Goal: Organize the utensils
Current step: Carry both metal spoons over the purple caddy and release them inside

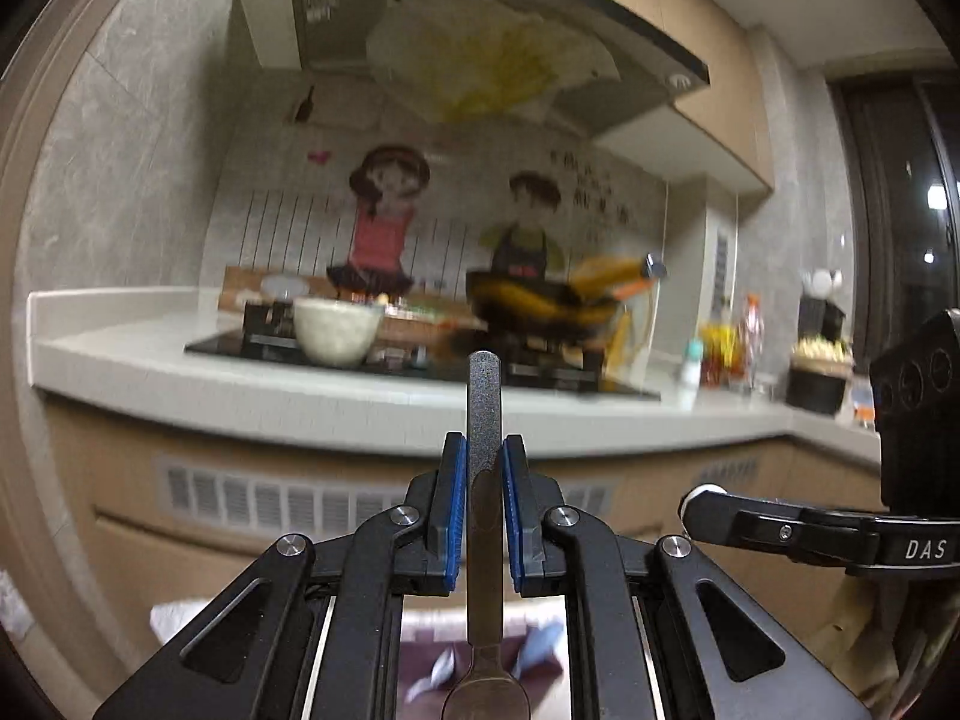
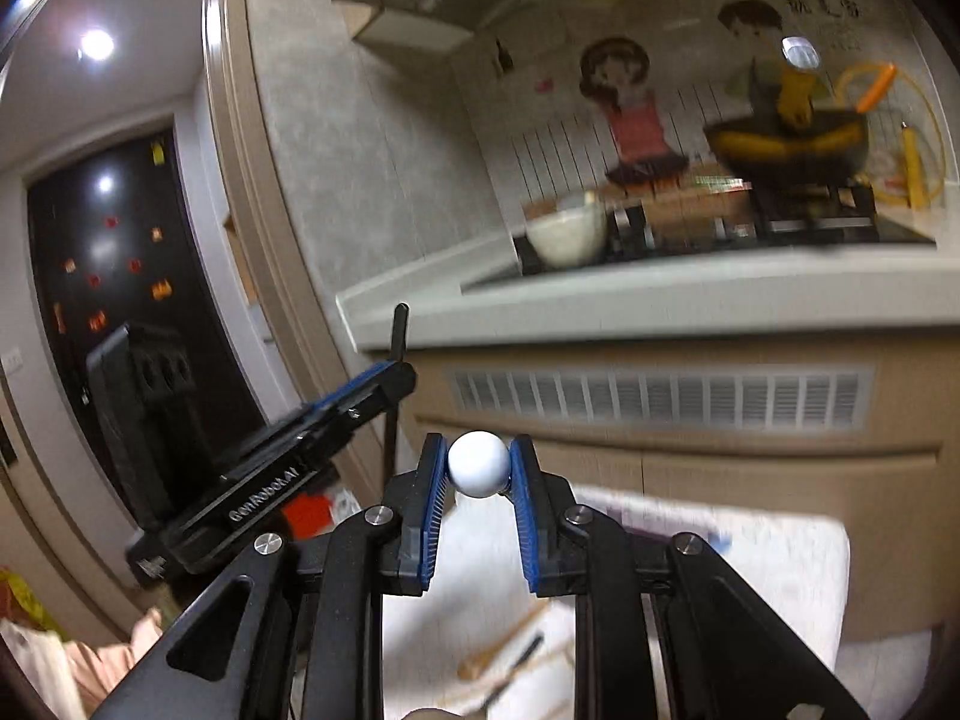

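The left gripper [image 1: 483, 498] is clamped on a metal spoon [image 1: 483, 432], handle up and bowl hanging below, in front of the counter [image 1: 360, 402]. The right gripper [image 2: 478, 489] pinches a white ball end [image 2: 478, 463] between its pads, also before the counter. Beyond, on that counter's stove, sit a bowl [image 1: 337, 330] and a wok [image 1: 540, 306].

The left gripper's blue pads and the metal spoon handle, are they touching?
Touching. In the left wrist view both blue pads of the left gripper press against the upright spoon handle.
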A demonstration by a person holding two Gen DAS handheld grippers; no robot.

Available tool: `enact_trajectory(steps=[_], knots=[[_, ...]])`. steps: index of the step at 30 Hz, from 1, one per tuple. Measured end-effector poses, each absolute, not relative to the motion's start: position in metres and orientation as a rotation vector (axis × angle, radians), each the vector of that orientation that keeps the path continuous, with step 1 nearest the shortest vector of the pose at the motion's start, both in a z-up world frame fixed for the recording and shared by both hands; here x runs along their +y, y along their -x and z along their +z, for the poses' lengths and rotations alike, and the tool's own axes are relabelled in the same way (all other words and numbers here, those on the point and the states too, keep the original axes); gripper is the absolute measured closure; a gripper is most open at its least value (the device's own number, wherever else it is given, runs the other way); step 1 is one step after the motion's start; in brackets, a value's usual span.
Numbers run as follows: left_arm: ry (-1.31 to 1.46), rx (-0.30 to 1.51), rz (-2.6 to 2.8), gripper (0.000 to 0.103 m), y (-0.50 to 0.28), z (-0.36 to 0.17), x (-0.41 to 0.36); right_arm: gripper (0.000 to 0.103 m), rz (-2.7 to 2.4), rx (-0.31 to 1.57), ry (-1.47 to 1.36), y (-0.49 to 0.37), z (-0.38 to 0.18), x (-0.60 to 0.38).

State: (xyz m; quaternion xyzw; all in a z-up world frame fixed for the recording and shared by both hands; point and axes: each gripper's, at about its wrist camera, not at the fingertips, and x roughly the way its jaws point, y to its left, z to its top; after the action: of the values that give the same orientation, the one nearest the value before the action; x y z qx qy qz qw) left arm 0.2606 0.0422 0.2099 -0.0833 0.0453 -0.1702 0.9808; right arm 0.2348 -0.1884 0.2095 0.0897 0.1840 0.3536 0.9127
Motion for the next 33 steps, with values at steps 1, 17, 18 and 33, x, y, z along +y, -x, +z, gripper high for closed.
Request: enact_trajectory(steps=[1, 17, 18, 33], knots=[[0.170, 0.074, -0.344, 0.091, -0.269, 0.210, 0.044, 0.083, 0.727, 0.375, -0.192, -0.242, 0.211, -0.188], [0.231, 0.257, -0.285, 0.091, -0.426, 0.075, 0.033, 0.083, 0.679, 0.638, -0.363, -0.368, 0.095, -0.198], [0.231, 0.276, -0.278, 0.091, -0.430, 0.067, 0.033, 0.083, 0.679, 0.653, -0.363, -0.371, 0.088, -0.196], [0.221, 0.470, -0.271, 0.087, -0.423, 0.002, 0.027, 0.080, 0.579, 0.769, -0.252, -0.386, 0.018, -0.173]])
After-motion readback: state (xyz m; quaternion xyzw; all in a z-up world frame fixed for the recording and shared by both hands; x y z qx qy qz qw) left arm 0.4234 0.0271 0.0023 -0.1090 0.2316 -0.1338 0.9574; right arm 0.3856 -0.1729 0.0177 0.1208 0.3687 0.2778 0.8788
